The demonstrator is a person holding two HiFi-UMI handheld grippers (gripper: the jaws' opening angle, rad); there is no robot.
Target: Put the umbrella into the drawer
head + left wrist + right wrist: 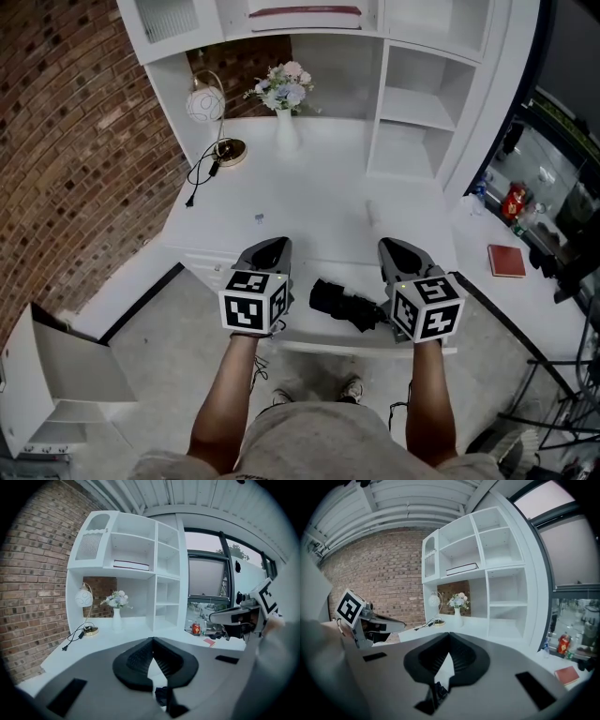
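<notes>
A black folded umbrella (345, 305) lies in the open white drawer (309, 349) that juts out from the desk's front edge. It also shows low down as a dark shape, the umbrella (162, 696) under the left jaws and the umbrella (438, 692) under the right jaws. My left gripper (273, 246) hovers to the left of it, jaws shut with nothing between them. My right gripper (393, 247) hovers just to its right, also shut and empty. Both grippers point toward the desk (309, 206), apart from the umbrella.
At the back of the desk stand a globe lamp (206, 103) with a trailing cable (195, 178) and a vase of flowers (285, 103). White shelves (412, 108) rise behind. A red book (507, 260) lies on the side counter at right. A white cabinet (52, 380) sits low left.
</notes>
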